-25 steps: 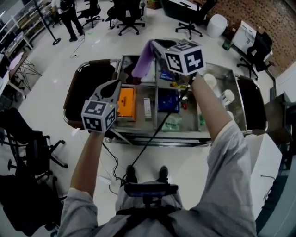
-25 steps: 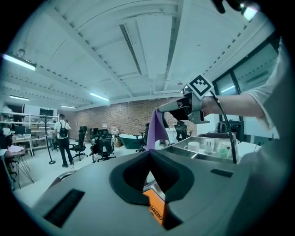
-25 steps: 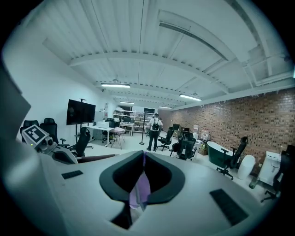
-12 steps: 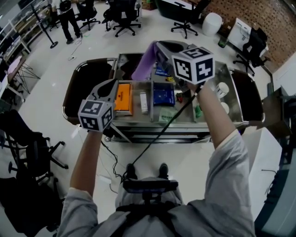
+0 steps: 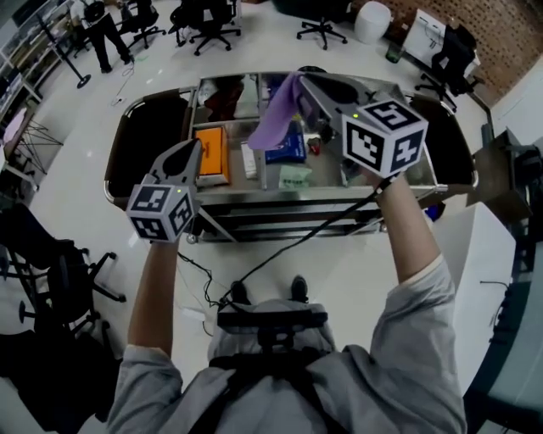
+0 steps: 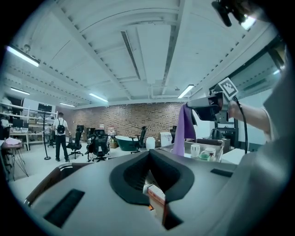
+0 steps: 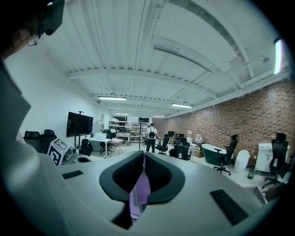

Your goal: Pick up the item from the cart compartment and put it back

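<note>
A purple cloth (image 5: 278, 119) hangs from my right gripper (image 5: 307, 83), which is shut on its top edge and holds it in the air over the cart's (image 5: 316, 222) middle compartments. In the right gripper view the purple cloth (image 7: 139, 193) droops between the closed jaws of the right gripper (image 7: 143, 156). My left gripper (image 5: 188, 156) is shut and holds nothing, hovering near the cart's front left by an orange box (image 5: 209, 153). From the left gripper (image 6: 150, 156) the cloth (image 6: 184, 130) and the right gripper (image 6: 203, 102) show at the right.
The steel cart holds a blue pack (image 5: 286, 146), a white box (image 5: 249, 159), a green packet (image 5: 294, 176) and cups (image 6: 201, 150). Office chairs (image 5: 321, 24) stand behind it and another (image 5: 59, 280) at my left. A person (image 5: 95, 30) stands far left.
Both grippers have drawn back from the cart toward me, the right one farther and to the right, still carrying the purple cloth. The cart now sits higher in the head view.
</note>
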Demonstrator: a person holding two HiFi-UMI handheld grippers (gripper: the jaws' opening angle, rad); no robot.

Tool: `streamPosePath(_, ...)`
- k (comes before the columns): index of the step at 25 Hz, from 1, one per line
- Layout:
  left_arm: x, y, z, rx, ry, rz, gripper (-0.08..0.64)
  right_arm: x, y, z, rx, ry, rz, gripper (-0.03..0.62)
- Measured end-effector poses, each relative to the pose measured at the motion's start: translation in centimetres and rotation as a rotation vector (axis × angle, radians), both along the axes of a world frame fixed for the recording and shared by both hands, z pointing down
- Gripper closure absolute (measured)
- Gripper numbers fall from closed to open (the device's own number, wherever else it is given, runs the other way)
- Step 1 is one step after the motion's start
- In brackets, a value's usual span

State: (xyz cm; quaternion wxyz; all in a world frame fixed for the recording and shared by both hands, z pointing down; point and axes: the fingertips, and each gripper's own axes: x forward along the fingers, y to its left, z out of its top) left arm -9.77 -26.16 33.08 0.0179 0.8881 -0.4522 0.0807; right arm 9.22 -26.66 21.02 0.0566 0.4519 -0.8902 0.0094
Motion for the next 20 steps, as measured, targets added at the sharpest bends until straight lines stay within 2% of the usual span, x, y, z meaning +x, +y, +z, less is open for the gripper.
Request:
streamPosePath(10, -0.4, 3.5, 2.3, -0.043, 0.003, 0.011, 0.554, 3.6, 7.6, 2.8, -0.003, -0.044, 0.048, 0.567)
streamPosePath(15, -0.8, 4.9, 2.7, -0.054, 0.011, 0.009, 0.554, 5.1, 10.0, 4.1, -0.005, -0.035, 0.094, 0.568)
streamPosePath(20, -1.2, 5.4, 3.3, -0.059, 0.021, 0.004, 0.554, 5.9, 11.3, 4.6, -0.006, -0.063, 0.114, 0.567)
